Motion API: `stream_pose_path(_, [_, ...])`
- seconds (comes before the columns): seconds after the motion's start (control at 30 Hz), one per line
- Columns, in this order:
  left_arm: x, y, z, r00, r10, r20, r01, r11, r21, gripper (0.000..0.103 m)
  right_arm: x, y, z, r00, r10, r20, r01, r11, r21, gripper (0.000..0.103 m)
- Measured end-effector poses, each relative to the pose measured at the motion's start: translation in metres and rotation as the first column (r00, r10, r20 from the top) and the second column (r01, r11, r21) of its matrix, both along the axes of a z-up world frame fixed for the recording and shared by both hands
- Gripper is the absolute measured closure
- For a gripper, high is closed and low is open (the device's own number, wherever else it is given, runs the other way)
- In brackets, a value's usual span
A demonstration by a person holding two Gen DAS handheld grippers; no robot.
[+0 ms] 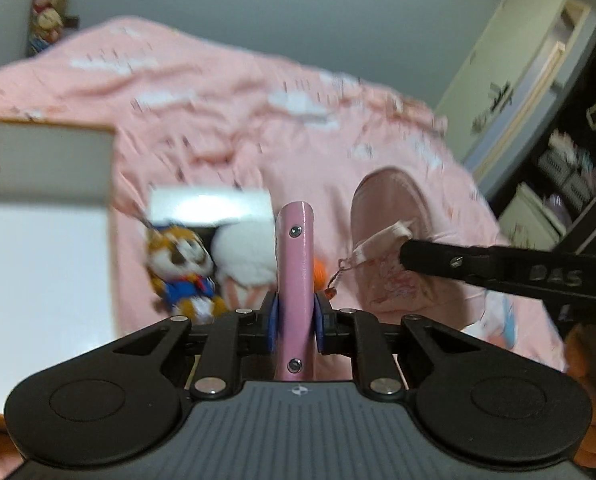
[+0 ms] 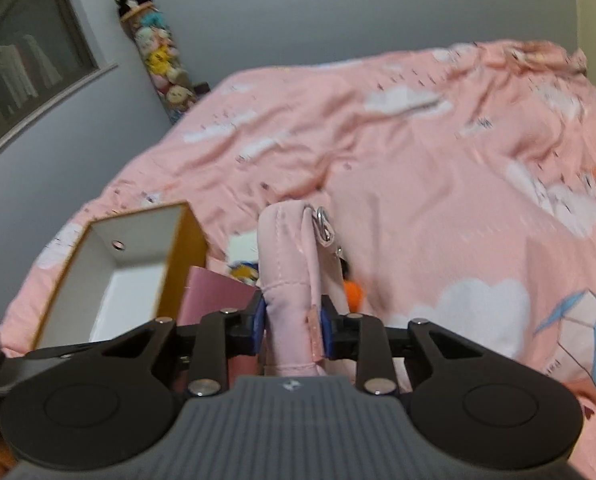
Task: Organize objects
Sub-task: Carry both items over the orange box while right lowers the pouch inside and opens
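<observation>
My left gripper is shut on a flat pink case with small screws, held edge-on and upright above the bed. My right gripper is shut on a pink fabric pouch with a metal ring; in the left wrist view its black finger pinches the tab of the pouch. Below lie a plush in a blue sailor suit, a white fluffy plush and an orange pompom. An open white box with wooden edges sits left of them. The picture is blurred.
A pink bedspread with cloud prints covers the bed. A white flat item lies behind the plushes. A white cabinet and dark shelves stand to the right. A column of stuffed toys leans in the far corner.
</observation>
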State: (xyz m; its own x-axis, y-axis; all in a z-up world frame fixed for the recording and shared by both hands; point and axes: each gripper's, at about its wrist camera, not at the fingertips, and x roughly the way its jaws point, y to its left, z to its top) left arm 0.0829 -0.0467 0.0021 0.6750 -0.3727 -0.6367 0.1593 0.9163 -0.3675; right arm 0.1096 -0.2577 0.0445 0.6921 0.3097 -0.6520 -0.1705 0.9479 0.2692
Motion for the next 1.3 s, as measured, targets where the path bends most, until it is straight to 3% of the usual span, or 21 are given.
stream_pose_path(0.2, [-0.024,0.049,0.050,0.985,0.122,0.119,-0.121,0.993,-0.014,0.084,-0.004,0.043,0.029,0.991,0.114,0.070,-0.120,0.989,0.085,0.075])
stream_pose_path(0.3, [-0.032,0.070,0.060,0.974,0.176,0.145,-0.180,0.984,0.010,0.084,-0.002,0.071,0.035,0.981,0.172,0.086,-0.183,0.974,0.135,0.075])
stream_pose_path(0.47, [-0.028,0.101,0.050,0.961,0.261,0.091,-0.267,0.962,0.059,0.084,0.004,0.114,0.023,0.965,0.259,0.038,-0.261,0.942,0.209,0.075])
stream_pose_path(0.7, [-0.005,0.120,0.021,0.959,0.282,-0.017,-0.278,0.954,0.112,0.084,0.019,0.151,-0.019,0.954,0.280,-0.107,-0.253,0.942,0.219,0.075])
stream_pose_path(0.93, [-0.005,0.133,-0.012,0.960,0.262,-0.101,-0.249,0.960,0.131,0.084,0.030,0.163,-0.053,0.942,0.253,-0.220,-0.219,0.962,0.165,0.074])
stream_pose_path(1.07, [-0.007,0.135,-0.019,0.957,0.264,-0.123,-0.245,0.958,0.150,0.083,0.029,0.168,-0.061,0.944,0.230,-0.238,-0.208,0.972,0.113,0.074])
stream_pose_path(1.3, [0.002,0.138,-0.032,0.953,0.244,-0.181,-0.222,0.966,0.130,0.083,0.034,0.170,-0.072,0.940,0.209,-0.270,-0.188,0.977,0.102,0.073])
